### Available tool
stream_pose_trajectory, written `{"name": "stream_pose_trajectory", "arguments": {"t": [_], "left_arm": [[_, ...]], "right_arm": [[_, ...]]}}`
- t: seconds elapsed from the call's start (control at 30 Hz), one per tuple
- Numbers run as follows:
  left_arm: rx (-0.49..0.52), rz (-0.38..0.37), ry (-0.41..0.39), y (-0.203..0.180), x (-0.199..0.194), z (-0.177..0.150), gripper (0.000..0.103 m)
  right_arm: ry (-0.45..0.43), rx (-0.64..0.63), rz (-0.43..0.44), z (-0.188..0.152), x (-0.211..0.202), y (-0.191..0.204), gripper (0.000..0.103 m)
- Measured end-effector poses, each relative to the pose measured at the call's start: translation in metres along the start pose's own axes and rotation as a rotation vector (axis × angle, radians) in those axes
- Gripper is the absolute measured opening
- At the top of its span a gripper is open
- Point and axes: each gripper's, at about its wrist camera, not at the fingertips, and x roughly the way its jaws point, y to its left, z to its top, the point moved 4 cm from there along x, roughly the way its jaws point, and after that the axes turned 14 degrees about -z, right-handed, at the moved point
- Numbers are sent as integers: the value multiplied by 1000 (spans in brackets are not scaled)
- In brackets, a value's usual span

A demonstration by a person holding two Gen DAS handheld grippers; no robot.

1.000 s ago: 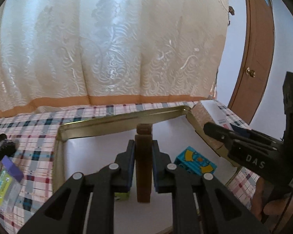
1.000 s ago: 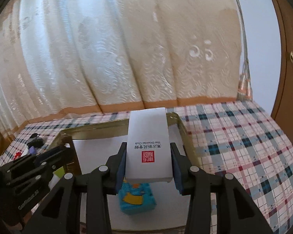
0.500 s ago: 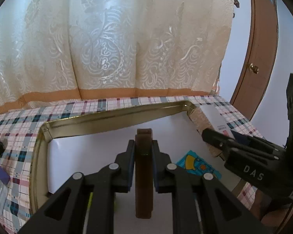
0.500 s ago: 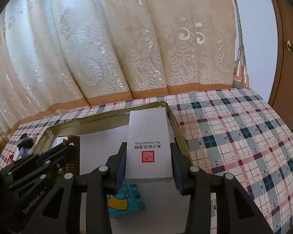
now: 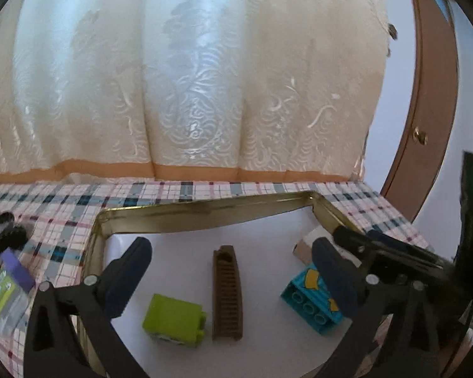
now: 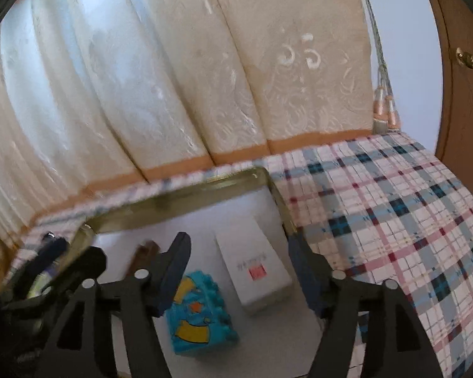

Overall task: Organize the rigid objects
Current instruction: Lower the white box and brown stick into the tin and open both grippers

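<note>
A gold-rimmed tray (image 5: pixel 205 217) with a white floor holds a brown ridged piece (image 5: pixel 227 296), a lime green block (image 5: pixel 173 319) and a teal toy block (image 5: pixel 312 302). My left gripper (image 5: pixel 231 253) is open, its jaws opening wide; the brown piece lies flat between and below them, untouched. In the right wrist view a white box with a red stamp (image 6: pixel 255 271) lies flat in the tray (image 6: pixel 179 201) next to the teal block (image 6: pixel 198 312). My right gripper (image 6: pixel 239 252) is open, its jaws opening, and the box sits between them, free of the pads.
A plaid cloth (image 6: pixel 394 220) covers the table around the tray. Left of the tray lie a purple item (image 5: pixel 15 271), a green packet (image 5: pixel 0 293) and a black object (image 5: pixel 8 236). A cream curtain hangs close behind, and a wooden door (image 5: pixel 425 110) stands at the right.
Both grippers have let go. The brown piece, held upright before, now lies flat in the tray. The white box has dropped from the right fingers onto the tray floor.
</note>
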Motion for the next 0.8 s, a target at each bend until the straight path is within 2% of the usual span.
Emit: {"name": "stream_pose_trajectory", "arguments": {"t": [0.2,0.3,0.4,0.47,0.6,0.8], "left_arm": [[9,71,-50,10,-19,3,103],[49,140,-101,12,-34,5,103],[81,220,-125,17,-45,2,103],[80,244,-122,23,-49,-2,103],[73,269,-116,32,-54,-8,103],[86,304,-135,37,-64,-15,103]], "right_arm": [[-135,-12,-43,6,-23,-1,71],[-181,12,-83,9,-31,-8,72],[-189,46,-127,12,-32,-19,72],[-180,65,-135,11,-30,-23,72],[-173,90,-92,4,-30,-21,72],[-226,108,-49,-5,-39,-9,72]]}}
